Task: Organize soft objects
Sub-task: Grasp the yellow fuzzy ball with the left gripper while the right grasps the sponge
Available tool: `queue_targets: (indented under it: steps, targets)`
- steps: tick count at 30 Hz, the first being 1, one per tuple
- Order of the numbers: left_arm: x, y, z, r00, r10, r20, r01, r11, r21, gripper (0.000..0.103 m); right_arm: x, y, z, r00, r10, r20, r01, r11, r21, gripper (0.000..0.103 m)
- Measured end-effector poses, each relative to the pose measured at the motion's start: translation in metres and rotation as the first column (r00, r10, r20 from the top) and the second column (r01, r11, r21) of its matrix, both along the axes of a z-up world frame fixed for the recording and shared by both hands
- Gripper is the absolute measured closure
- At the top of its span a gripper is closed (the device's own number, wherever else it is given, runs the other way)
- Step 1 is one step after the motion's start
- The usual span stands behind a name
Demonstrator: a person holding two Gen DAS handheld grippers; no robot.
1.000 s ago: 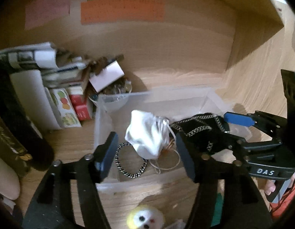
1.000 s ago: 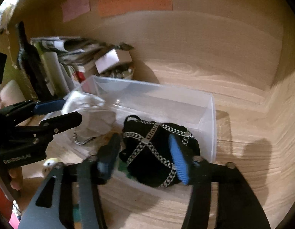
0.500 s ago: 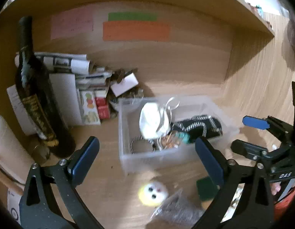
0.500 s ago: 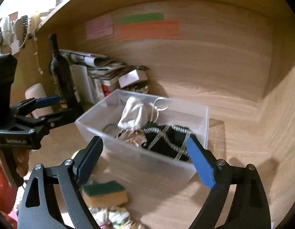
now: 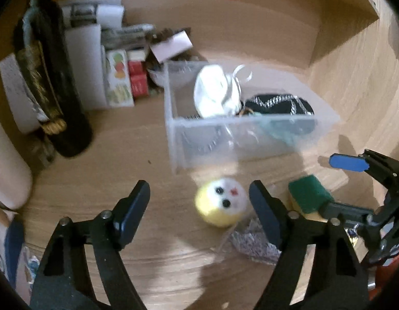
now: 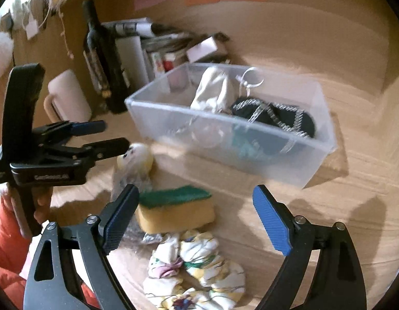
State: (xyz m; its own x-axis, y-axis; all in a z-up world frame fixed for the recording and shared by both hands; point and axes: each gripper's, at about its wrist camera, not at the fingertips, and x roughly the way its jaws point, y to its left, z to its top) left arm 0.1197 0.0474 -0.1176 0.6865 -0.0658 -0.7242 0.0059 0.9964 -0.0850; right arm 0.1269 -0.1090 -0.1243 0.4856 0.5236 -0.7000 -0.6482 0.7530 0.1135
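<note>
A clear plastic bin (image 5: 251, 139) (image 6: 225, 139) holds a white pouch (image 5: 215, 95) (image 6: 212, 93) and a black chain-trimmed pouch (image 5: 279, 103) (image 6: 277, 115). A yellow and white plush ball (image 5: 220, 204) (image 6: 135, 155) lies in front of the bin, between my left gripper's open fingers. My left gripper (image 5: 199, 206) (image 6: 104, 137) is open and empty. A green and yellow sponge (image 5: 308, 196) (image 6: 173, 209) and a patterned cloth bundle (image 6: 194, 271) lie in front of my right gripper (image 6: 197, 217), which is open and empty. Its blue tip shows in the left wrist view (image 5: 346, 162).
A dark wine bottle (image 5: 52, 85) (image 6: 104, 59), stacked papers and boxes (image 5: 117, 59) stand at the back left. A white mug (image 6: 68, 95) sits left of the bottle. A crinkled clear bag (image 5: 253, 240) lies beside the plush ball. Shelf walls enclose the back and right.
Both grippers let go of their pouches in the bin, opened wide and pulled back and down toward the items in front of the bin.
</note>
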Motion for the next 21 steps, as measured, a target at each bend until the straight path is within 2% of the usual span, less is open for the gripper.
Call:
queue_targets:
  steps: [7,9,10,12,13,21]
  targets:
    - [0.005,-0.008,-0.013,0.999,-0.040,-0.036,0.039,0.999,-0.012,0.024,0.002,0.008,-0.018,1.000,-0.001,-0.023,0.000,0.999,-0.039,0.016]
    - [0.006,-0.009,-0.016,0.997,-0.050,-0.050,0.049,0.998,-0.027,0.031,0.004,0.008,-0.021,0.999,-0.002,-0.043,0.000,1.000,-0.030,0.020]
    - [0.009,-0.008,-0.018,0.997,-0.055,-0.057,0.053,0.998,-0.034,0.037,0.005,0.007,-0.022,0.999,-0.003,-0.050,0.001,1.000,-0.028,0.023]
    - [0.014,-0.007,-0.022,0.994,-0.069,-0.079,0.064,0.996,-0.062,0.049,0.006,0.008,-0.024,0.998,0.003,-0.060,-0.005,1.000,-0.031,0.038]
    - [0.014,-0.007,-0.024,0.993,-0.075,-0.086,0.069,0.995,-0.073,0.056,0.006,0.008,-0.024,0.998,0.005,-0.062,-0.007,0.999,-0.033,0.038]
    - [0.009,-0.001,-0.012,0.998,-0.054,-0.036,0.051,0.995,-0.085,0.058,-0.004,0.002,-0.008,1.000,-0.012,0.021,0.012,1.000,-0.017,0.041]
